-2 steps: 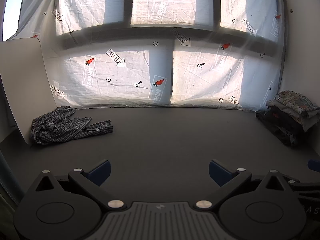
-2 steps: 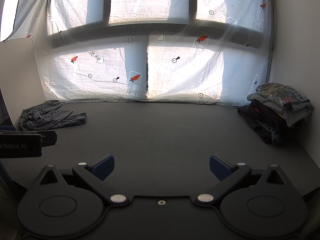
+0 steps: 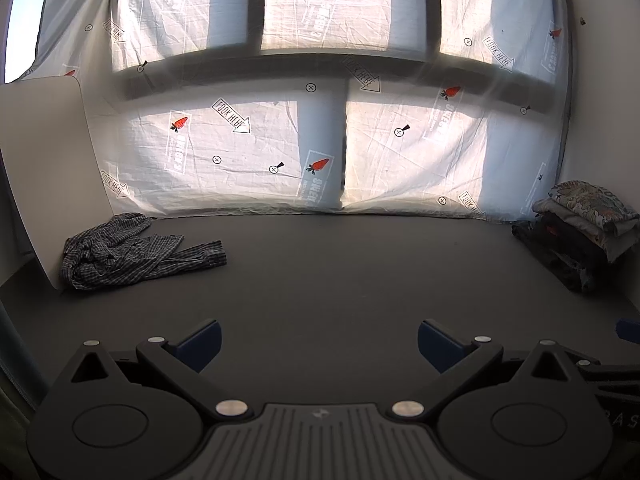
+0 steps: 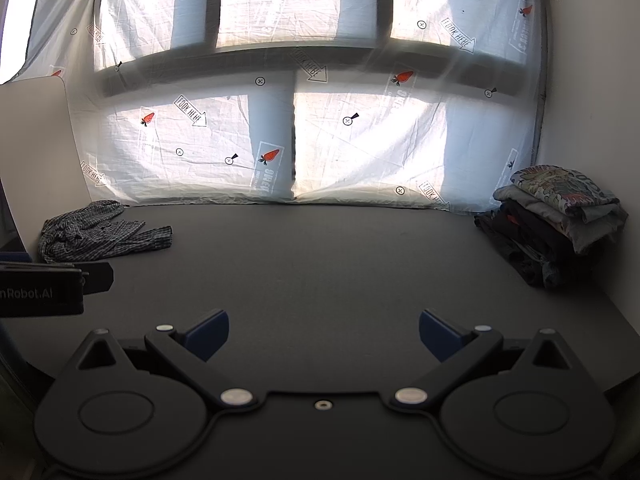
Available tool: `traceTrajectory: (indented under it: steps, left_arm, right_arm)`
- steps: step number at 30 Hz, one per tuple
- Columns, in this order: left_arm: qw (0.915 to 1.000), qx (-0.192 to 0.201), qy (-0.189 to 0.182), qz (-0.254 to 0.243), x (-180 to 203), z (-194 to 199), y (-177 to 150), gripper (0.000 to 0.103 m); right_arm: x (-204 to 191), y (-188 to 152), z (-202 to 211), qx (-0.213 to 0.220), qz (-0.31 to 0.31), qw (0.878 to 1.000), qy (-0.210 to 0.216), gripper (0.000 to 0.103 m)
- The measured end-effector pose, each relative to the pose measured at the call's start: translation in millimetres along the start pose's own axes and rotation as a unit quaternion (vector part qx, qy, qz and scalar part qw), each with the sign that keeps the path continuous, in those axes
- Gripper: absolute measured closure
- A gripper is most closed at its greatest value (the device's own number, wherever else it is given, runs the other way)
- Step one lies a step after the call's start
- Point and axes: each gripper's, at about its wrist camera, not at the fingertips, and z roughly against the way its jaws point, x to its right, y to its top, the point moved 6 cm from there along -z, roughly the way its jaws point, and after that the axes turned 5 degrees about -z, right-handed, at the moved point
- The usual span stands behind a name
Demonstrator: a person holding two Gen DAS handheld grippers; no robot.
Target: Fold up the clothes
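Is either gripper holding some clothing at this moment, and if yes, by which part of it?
Nothing is held. The left gripper and the right gripper both have their jaws wide open over the bare table; the crumpled checked shirt lies untouched at far left.

Far ahead and left of the left tongs [image 3: 318, 344], whose pads [image 3: 200, 342] are blue on black arms, lies a shirt [image 3: 136, 250] in a small dark-and-white check. The bench [image 3: 340, 272] is plain dark grey. Ahead to the right, the clothes stack [image 4: 556, 216] runs from black through grey to a multicoloured print on top, and the backdrop sheet [image 3: 260, 152] is white with red carrots and black arrows.
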Motion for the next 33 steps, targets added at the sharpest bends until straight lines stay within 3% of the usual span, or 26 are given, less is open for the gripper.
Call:
traceTrajectory:
  steps: [33]
  left_arm:
    - [1.0000,0.003,-0.001,-0.009,5.4,4.2,1.6,0.000]
  right_arm:
    - [4.4,3.2,3.2,0.004,-0.005,1.000,-0.001,0.000]
